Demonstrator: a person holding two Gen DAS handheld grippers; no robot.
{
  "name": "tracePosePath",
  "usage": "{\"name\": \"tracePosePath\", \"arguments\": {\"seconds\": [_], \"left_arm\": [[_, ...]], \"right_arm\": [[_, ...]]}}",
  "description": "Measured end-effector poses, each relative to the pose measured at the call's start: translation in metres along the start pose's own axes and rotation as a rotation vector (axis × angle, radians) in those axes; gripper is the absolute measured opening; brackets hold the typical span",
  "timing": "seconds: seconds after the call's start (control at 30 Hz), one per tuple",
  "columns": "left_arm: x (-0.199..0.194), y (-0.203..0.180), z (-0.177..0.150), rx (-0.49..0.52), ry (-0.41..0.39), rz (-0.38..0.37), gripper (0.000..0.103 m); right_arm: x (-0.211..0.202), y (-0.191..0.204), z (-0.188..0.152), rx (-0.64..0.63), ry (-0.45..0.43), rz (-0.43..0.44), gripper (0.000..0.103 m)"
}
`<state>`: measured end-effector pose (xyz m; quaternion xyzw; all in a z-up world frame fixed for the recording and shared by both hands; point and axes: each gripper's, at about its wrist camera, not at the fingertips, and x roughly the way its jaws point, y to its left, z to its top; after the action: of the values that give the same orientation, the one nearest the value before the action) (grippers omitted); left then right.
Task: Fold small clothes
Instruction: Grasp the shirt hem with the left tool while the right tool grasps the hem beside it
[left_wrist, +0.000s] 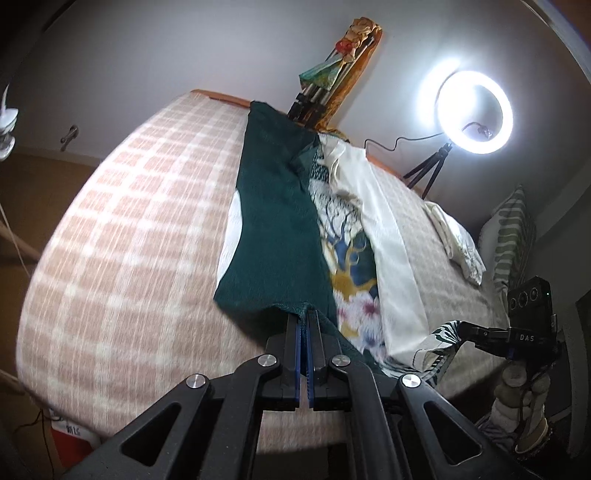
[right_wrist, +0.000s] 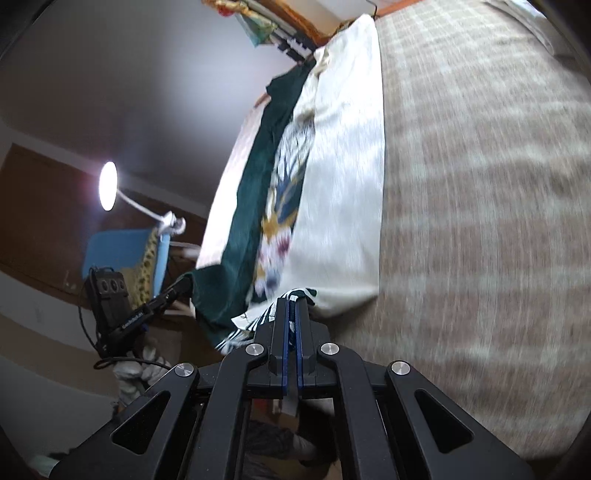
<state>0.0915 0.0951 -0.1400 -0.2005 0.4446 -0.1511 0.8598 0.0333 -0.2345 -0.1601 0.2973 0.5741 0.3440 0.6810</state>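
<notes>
Left gripper (left_wrist: 306, 314) is pressed together on the near hem of the dark green part of the garment (left_wrist: 273, 229), which stretches away from its tips along the checked bed (left_wrist: 122, 229). Right gripper (right_wrist: 291, 301) is likewise pressed together, pinching the striped near edge of the same garment, whose white printed part (right_wrist: 332, 184) extends ahead of it. Beyond the bed, right of the left gripper, a ring light (left_wrist: 474, 112) glows.

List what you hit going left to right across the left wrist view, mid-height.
Checked blanket → dark green garment panel → deer print → white fabric strip → crumpled white cloth → striped pillow.
</notes>
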Motion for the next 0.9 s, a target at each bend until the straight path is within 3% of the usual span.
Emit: {"name": "tracePosePath", "arguments": {"seconds": [0.43,0.83,0.9], "left_arm": [[0.065,0.028,0.083,-0.050,-0.035,0.087,0.000],[0.103,0.045,0.104,-0.063,-0.025,0.131,0.000],[0.104,0.047,0.107,-0.068,-0.036,0.138,0.004]], "right_arm": [[0.015,-0.018,0.091,0.036,-0.102,-0.059,0.002],[0.048,-0.040,0.130,0.063,-0.092,-0.108,0.002],[0.052,-0.037,0.136,0.043,-0.093,-0.124,0.003]]}}
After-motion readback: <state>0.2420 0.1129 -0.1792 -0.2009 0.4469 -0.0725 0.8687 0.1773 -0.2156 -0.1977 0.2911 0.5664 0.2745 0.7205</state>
